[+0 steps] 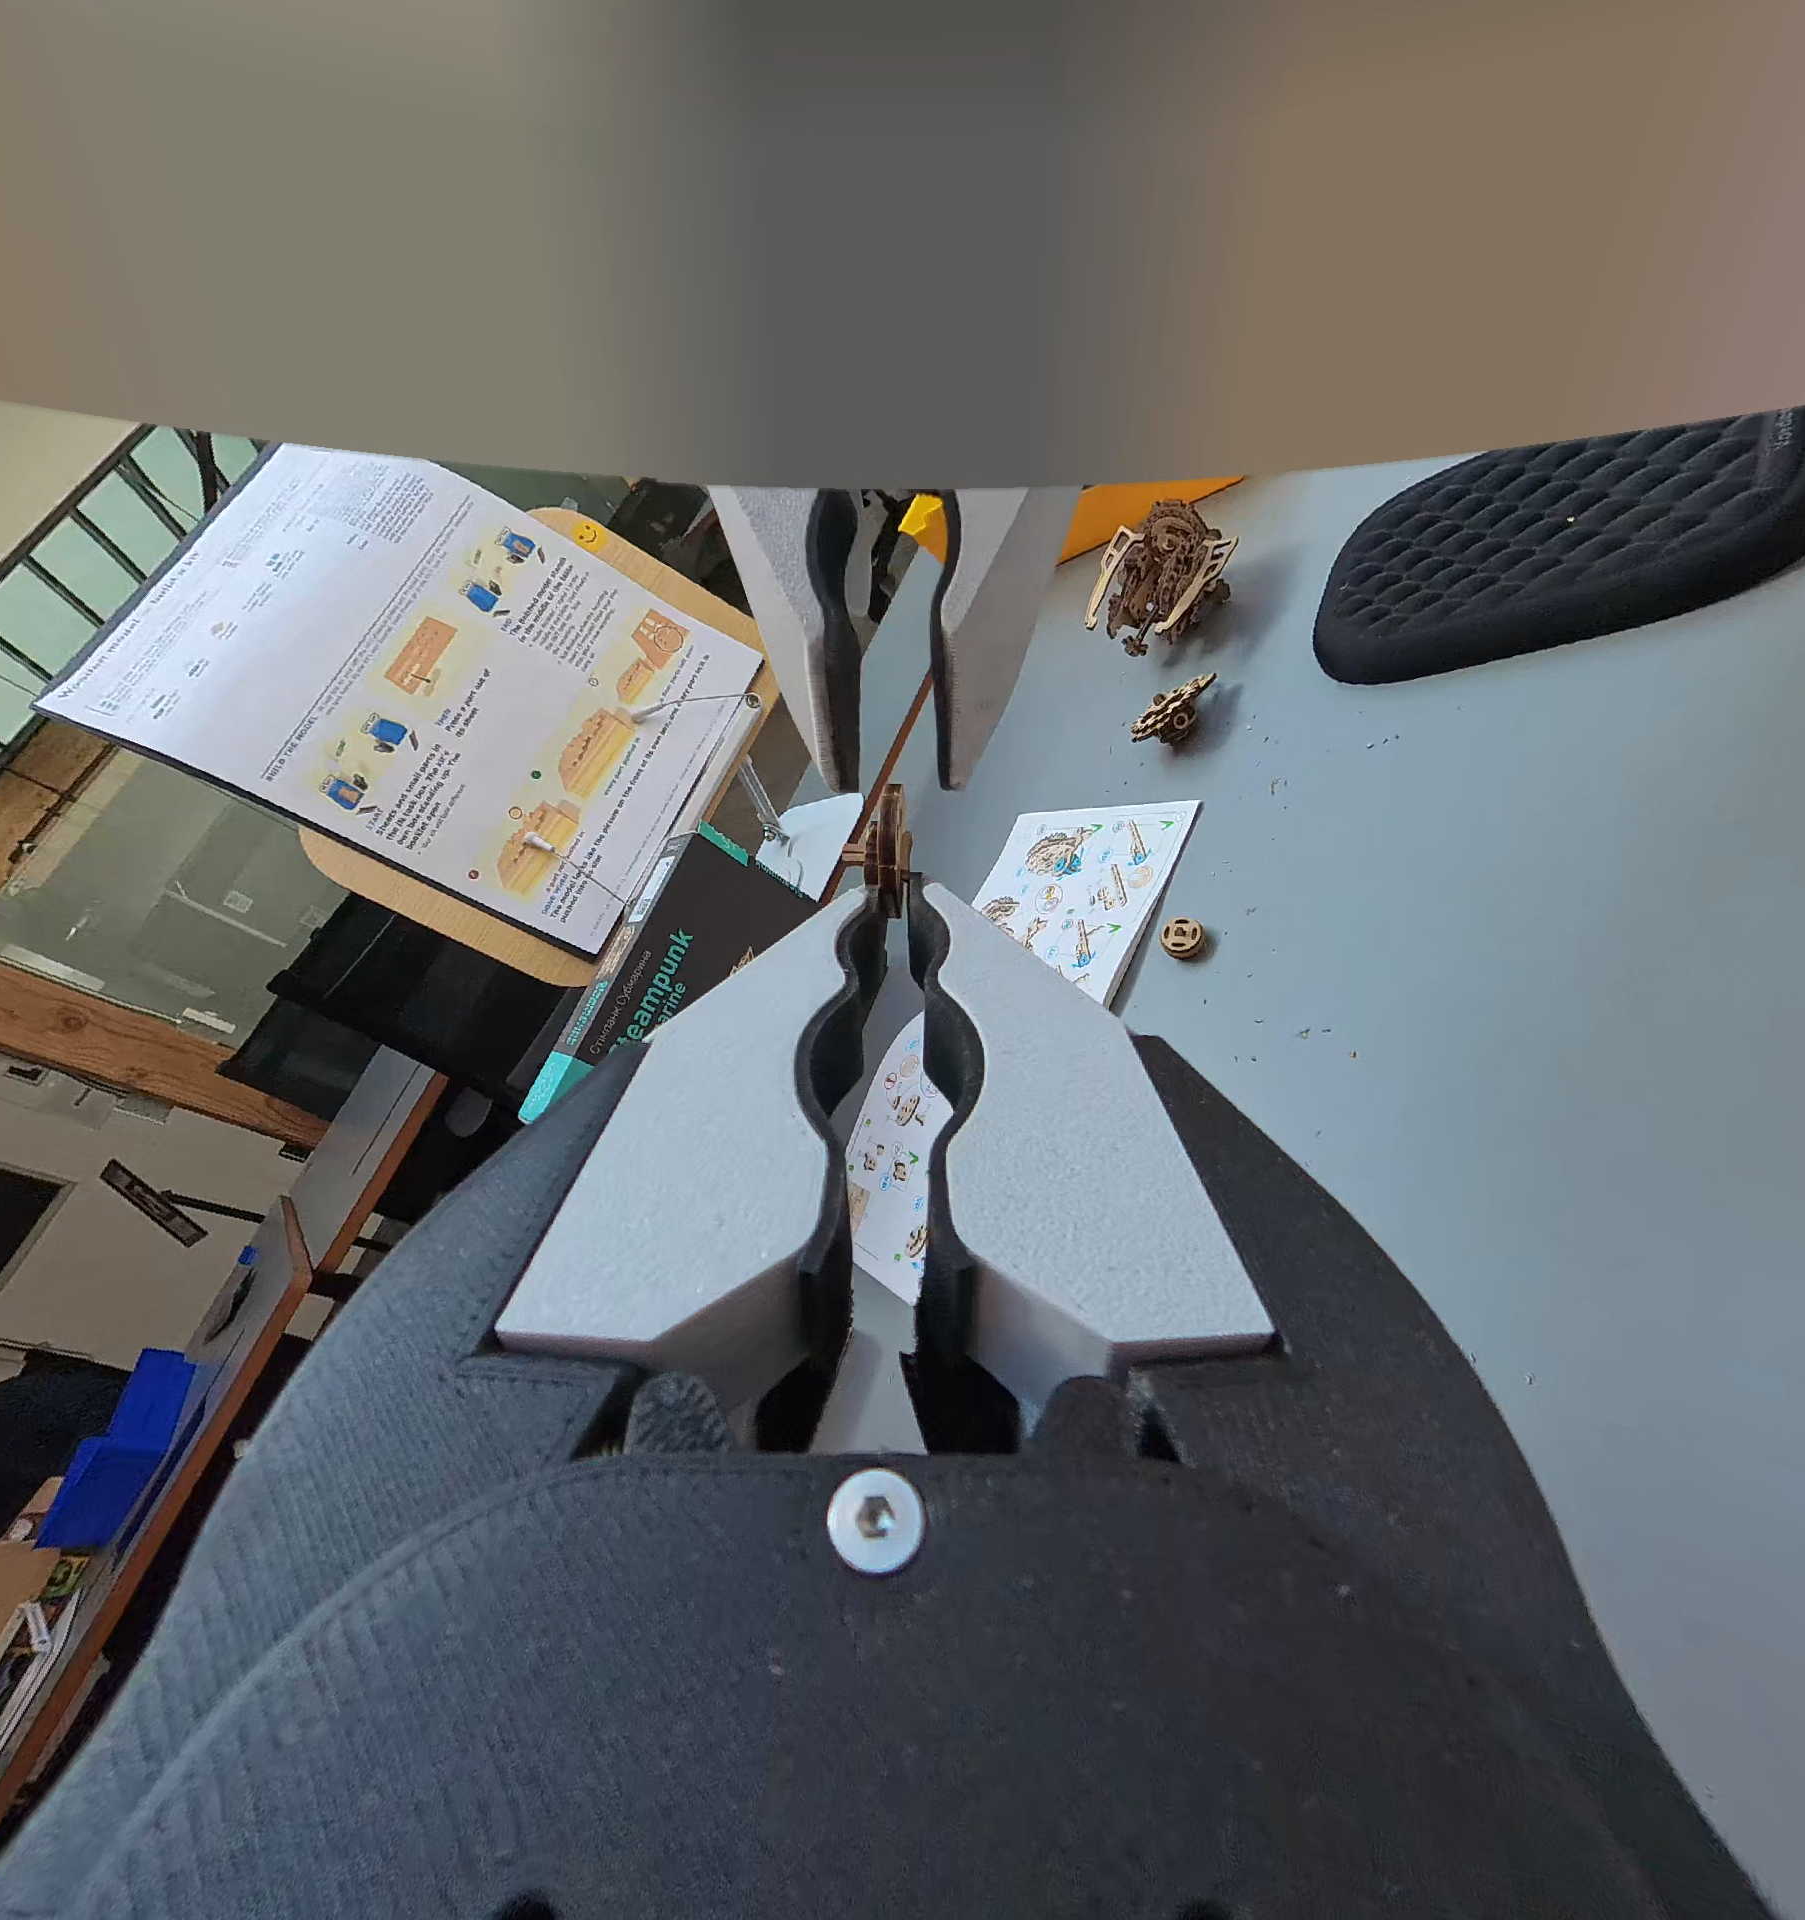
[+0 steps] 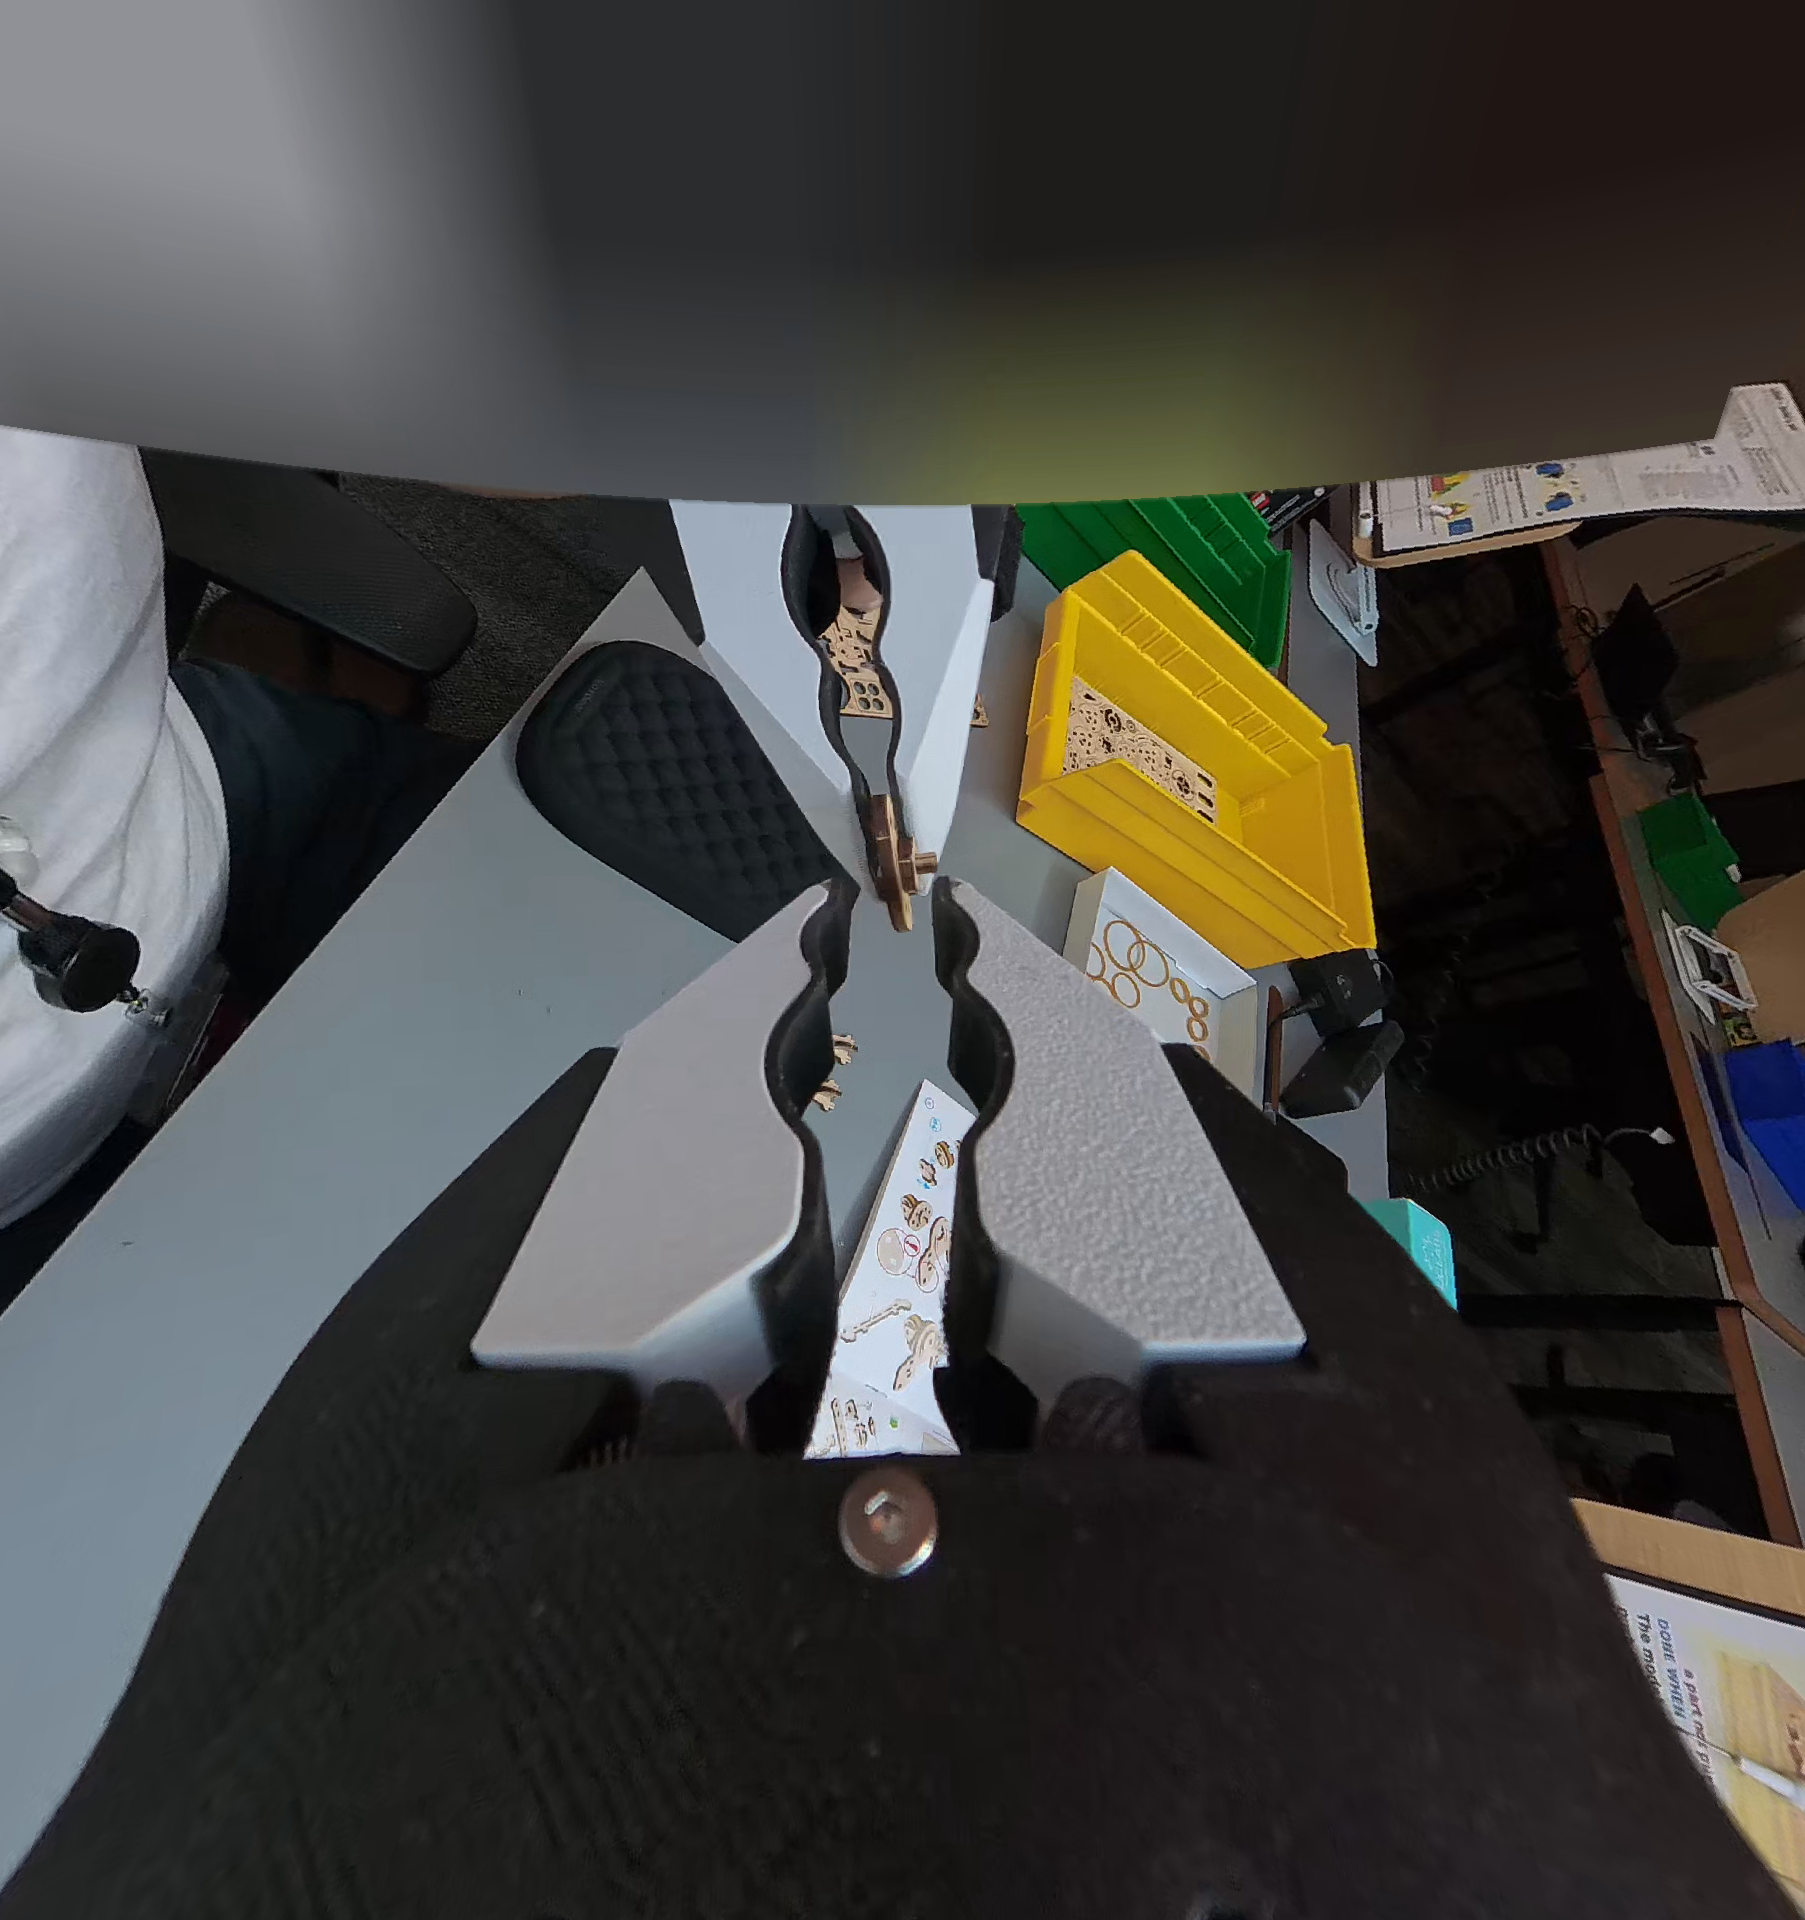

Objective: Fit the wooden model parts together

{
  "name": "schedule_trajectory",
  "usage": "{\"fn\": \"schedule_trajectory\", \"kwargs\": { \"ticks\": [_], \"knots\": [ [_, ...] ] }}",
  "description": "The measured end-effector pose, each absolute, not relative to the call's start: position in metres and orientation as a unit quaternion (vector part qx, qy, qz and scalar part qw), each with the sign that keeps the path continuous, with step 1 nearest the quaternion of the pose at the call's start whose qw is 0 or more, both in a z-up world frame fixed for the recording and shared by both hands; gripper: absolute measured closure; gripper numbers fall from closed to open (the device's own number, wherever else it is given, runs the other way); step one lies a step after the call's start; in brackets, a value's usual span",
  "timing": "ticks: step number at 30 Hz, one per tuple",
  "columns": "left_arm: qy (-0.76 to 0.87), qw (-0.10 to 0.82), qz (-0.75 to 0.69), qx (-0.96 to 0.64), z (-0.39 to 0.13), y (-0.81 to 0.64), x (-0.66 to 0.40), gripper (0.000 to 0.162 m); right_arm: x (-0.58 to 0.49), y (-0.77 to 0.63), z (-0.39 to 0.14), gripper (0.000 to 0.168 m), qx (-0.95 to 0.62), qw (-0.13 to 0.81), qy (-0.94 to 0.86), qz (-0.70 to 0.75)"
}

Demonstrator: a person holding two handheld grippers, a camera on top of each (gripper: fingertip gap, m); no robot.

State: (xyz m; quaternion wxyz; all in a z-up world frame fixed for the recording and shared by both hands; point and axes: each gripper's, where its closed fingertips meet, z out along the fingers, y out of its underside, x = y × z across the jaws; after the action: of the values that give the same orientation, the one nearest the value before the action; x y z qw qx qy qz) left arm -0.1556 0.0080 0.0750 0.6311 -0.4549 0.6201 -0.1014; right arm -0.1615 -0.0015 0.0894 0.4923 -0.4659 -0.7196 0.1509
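Observation:
A small round wooden part with a short peg (image 1: 885,847) is held up above the grey table (image 1: 1500,1091). My left gripper (image 1: 895,902) is shut on it, and the part sticks out past the fingertips. In the right wrist view the same part (image 2: 893,857) hangs from the left gripper's tips, edge on. My right gripper (image 2: 890,894) faces it tip to tip with its jaws a little apart, and the part's edge reaches just between them without being clamped. The right gripper also shows in the left wrist view (image 1: 896,779), just beyond the part.
On the table lie a part-built wooden model (image 1: 1158,582), a small gear cluster (image 1: 1173,712), a wooden wheel (image 1: 1184,938), a picture booklet (image 1: 1085,894) and a black wrist rest (image 1: 1584,551). A yellow bin (image 2: 1293,831) holds a wooden sheet. A person in white (image 2: 46,831) sits at the left.

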Motion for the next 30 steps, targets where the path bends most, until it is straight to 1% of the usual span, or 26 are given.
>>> {"fn": "schedule_trajectory", "kwargs": {
  "ticks": [3, 5, 8, 11, 13, 15, 17, 24, 30],
  "knots": [
    [0.618, 0.636, -0.108, -0.45, 0.079, 0.006, -0.154, 0.16, -0.164, 0.001, 0.081, 0.152, -0.466, 0.494, -0.724, 0.122],
    [0.621, 0.634, -0.112, -0.448, 0.079, 0.003, -0.152, 0.16, -0.165, 0.002, 0.084, 0.163, -0.453, 0.515, -0.72, 0.105],
    [0.621, 0.637, -0.119, -0.44, 0.082, -0.001, -0.152, 0.16, -0.164, -0.003, 0.087, 0.165, -0.449, 0.521, -0.716, 0.117],
    [0.606, 0.657, -0.119, -0.432, 0.09, -0.003, -0.153, 0.147, -0.164, -0.007, 0.09, 0.165, -0.442, 0.528, -0.714, 0.127],
    [0.606, 0.665, -0.123, -0.42, 0.093, -0.007, -0.154, 0.148, -0.163, -0.007, 0.092, 0.165, -0.437, 0.534, -0.713, 0.123],
    [0.611, 0.669, -0.126, -0.404, 0.095, -0.013, -0.152, 0.154, -0.163, -0.01, 0.092, 0.165, -0.432, 0.535, -0.715, 0.126],
    [0.615, 0.673, -0.11, -0.397, 0.094, -0.013, -0.152, 0.156, -0.163, -0.01, 0.092, 0.165, -0.425, 0.54, -0.716, 0.119],
    [0.613, 0.681, -0.098, -0.388, 0.094, -0.013, -0.152, 0.156, -0.163, -0.011, 0.093, 0.165, -0.416, 0.552, -0.715, 0.11],
    [0.616, 0.689, -0.059, -0.377, 0.092, -0.013, -0.153, 0.157, -0.163, -0.012, 0.091, 0.165, -0.412, 0.552, -0.719, 0.097]
  ]
}}
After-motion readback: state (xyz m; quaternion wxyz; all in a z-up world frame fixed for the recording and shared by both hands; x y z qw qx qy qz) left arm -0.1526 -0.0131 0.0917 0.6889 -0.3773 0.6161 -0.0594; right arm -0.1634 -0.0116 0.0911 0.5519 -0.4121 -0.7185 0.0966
